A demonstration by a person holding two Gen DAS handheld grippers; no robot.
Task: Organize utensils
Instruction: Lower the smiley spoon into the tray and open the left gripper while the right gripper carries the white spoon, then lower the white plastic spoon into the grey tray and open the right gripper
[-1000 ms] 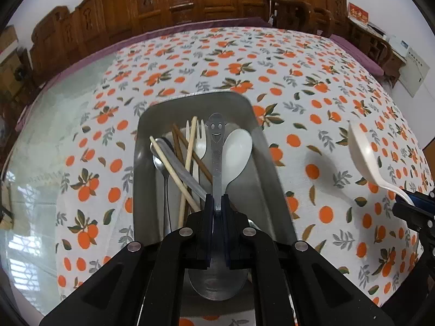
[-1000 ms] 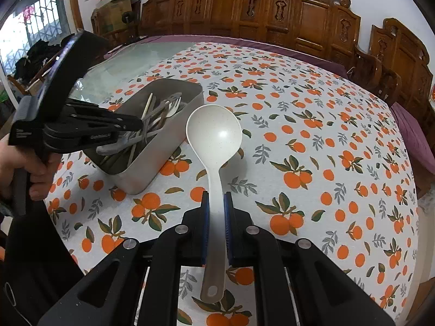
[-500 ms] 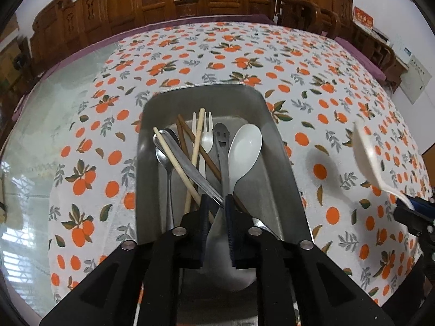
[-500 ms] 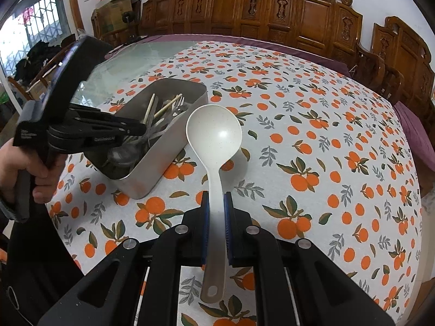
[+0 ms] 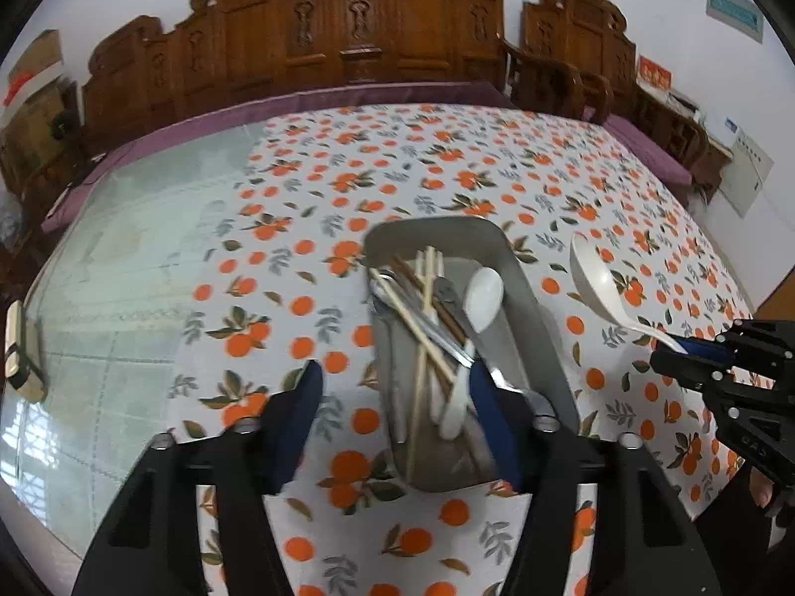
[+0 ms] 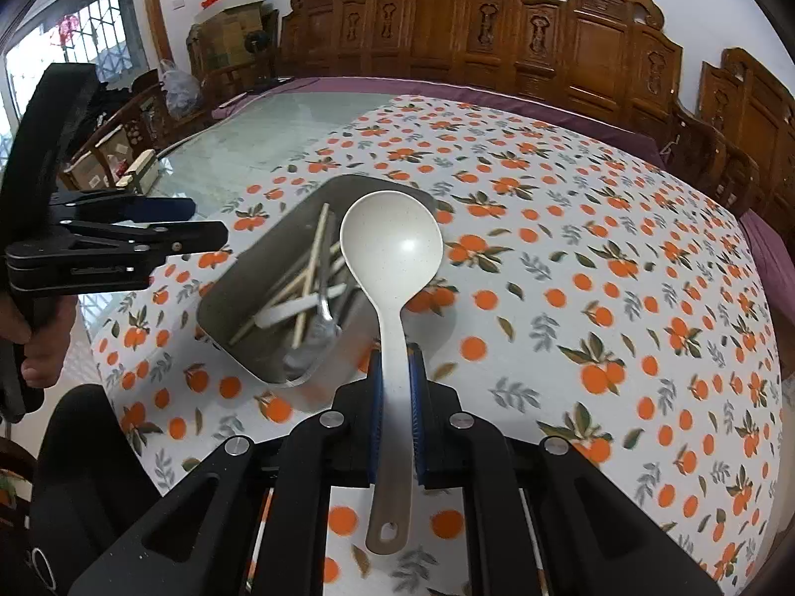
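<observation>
A metal tray (image 5: pixel 527 320) on the orange-print cloth holds chopsticks (image 5: pixel 426 298), a white spoon (image 5: pixel 484 293) and several metal utensils. My left gripper (image 5: pixel 392 390) hovers over the tray's near end. Its jaws are opening and its pads touch nothing. To the right, my right gripper (image 5: pixel 693 350) is shut on the handle of a white ladle (image 5: pixel 596 288). In the right wrist view the ladle (image 6: pixel 392 243) sticks up from the right gripper (image 6: pixel 395 397), its bowl over the tray (image 6: pixel 263 258). The left gripper (image 6: pixel 198 221) is at the left, held by a hand (image 6: pixel 39 342).
Bare glass tabletop (image 5: pixel 124 258) lies left of the cloth, with a small beige block (image 5: pixel 20 347) at its edge. Carved wooden chairs (image 5: pixel 348 39) line the far side. The cloth (image 6: pixel 621 298) right of the tray is bare.
The left gripper let go of the smiley-handled metal spoon, which now lies in the tray, then opened wide and drew back upward. The right gripper brought the ladle closer to the tray.
</observation>
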